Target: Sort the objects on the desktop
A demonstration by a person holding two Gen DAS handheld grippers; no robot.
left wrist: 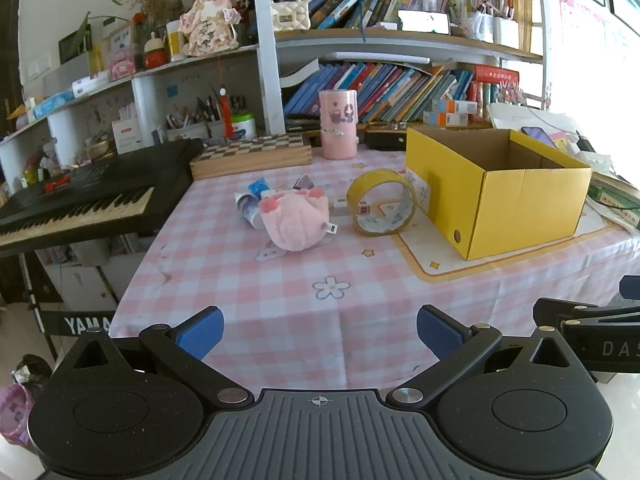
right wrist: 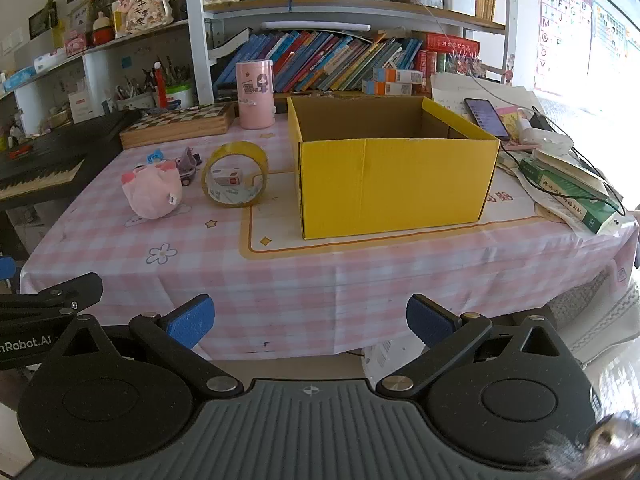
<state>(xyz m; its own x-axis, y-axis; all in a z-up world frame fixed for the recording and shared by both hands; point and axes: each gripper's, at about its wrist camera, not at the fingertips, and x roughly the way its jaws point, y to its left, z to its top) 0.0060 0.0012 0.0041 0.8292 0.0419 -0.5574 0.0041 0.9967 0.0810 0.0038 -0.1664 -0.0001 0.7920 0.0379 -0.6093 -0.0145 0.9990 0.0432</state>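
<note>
Plush (left wrist: 294,222): soft, light; judged best pinched across body.
Tape (left wrist: 382,202): stiff ring on edge; may roll.
Left gripper (left wrist: 320,330), right gripper (right wrist: 310,320): both wide open, empty.

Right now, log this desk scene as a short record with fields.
surface: pink checked tablecloth
container: yellow cardboard box, open top, no contents visible
loose items: pink plush toy; yellow tape roll standing on edge, between plush and box
behind plush: small items, too cluttered to name
back edge: pink cylindrical canister, upright; chessboard box
left gripper: open, holding nothing
right gripper: open, holding nothing
</note>
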